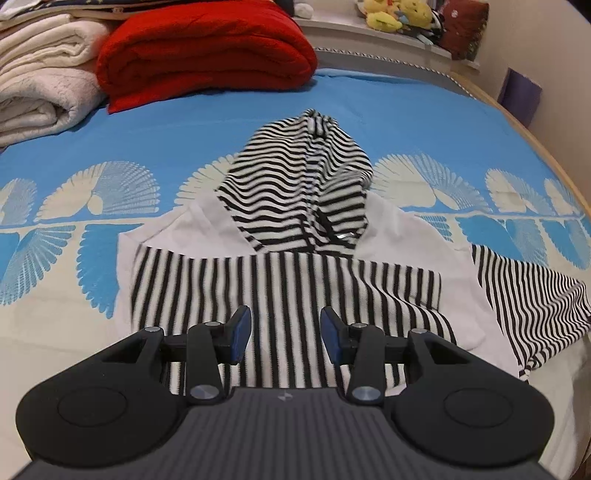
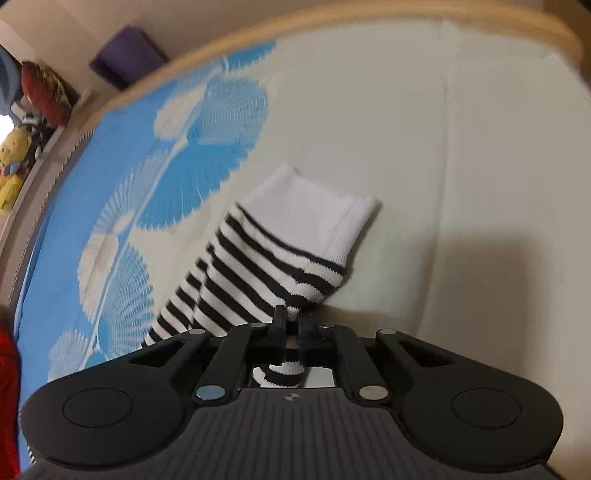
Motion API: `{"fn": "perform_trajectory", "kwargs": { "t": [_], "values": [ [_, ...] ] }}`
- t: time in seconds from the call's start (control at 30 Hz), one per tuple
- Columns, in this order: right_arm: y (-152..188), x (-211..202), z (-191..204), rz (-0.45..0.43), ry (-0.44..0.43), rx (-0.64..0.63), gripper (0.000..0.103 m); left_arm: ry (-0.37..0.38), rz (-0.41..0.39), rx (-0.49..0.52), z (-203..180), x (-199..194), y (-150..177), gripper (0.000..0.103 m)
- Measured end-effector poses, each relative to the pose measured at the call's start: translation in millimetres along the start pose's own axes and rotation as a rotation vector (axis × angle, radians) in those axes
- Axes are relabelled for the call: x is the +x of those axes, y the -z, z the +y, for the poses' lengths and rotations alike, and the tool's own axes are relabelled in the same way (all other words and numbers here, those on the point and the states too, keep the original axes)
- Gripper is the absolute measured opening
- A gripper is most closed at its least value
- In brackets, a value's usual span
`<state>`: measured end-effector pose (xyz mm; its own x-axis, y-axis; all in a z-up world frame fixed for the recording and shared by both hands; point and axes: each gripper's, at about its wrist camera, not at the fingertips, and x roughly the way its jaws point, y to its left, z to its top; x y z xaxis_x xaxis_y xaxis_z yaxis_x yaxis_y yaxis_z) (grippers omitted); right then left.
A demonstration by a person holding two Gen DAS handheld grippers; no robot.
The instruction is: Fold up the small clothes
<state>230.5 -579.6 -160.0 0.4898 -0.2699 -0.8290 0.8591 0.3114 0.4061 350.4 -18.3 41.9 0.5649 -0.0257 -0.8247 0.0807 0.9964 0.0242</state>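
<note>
Left wrist view looks across the bedspread [image 1: 406, 122] from above; right wrist view skims it closely.

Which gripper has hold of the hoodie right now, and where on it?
The right gripper is shut on the striped sleeve, near its white cuff. The left gripper is open, holding nothing.

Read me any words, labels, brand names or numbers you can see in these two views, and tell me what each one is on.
No readable words or numbers in either view.
Left gripper: a small pale emblem on its grey body, a symbol, not letters.
Right gripper: a small round mark on its grey body, also no letters.
Striped hoodie, red blanket and blue bedsheet: no print or tags visible.
Plush toys: too small and blurred to tell.
</note>
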Motion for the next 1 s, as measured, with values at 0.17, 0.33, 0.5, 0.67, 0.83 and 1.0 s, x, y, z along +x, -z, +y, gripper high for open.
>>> {"fn": "perform_trajectory", "kwargs": {
  "t": [0.17,0.33,0.5,0.67,0.83,1.0],
  "values": [
    [35,-68,94,-0.227,-0.133,-0.297,0.004,-0.035,-0.018,-0.091,37,-10,-7,0.046],
    [148,-146,200,-0.159,-0.618,-0.668,0.004,-0.082,-0.033,-0.203,84,-21,-12,0.046],
    [277,-180,254,0.33,-0.997,-1.063,0.015,-0.103,-0.022,-0.313,125,-26,-16,0.046],
    [301,-159,258,0.413,-0.77,-1.13,0.04,-0.076,0.002,-0.359,140,-22,-16,0.046],
    [267,-117,242,0.451,-0.512,-0.928,0.042,-0.022,0.06,-0.39,141,-3,-8,0.046],
    [239,-91,225,0.482,-0.4,-0.777,0.043,0.023,0.143,-0.483,149,30,10,0.046]
  ]
}}
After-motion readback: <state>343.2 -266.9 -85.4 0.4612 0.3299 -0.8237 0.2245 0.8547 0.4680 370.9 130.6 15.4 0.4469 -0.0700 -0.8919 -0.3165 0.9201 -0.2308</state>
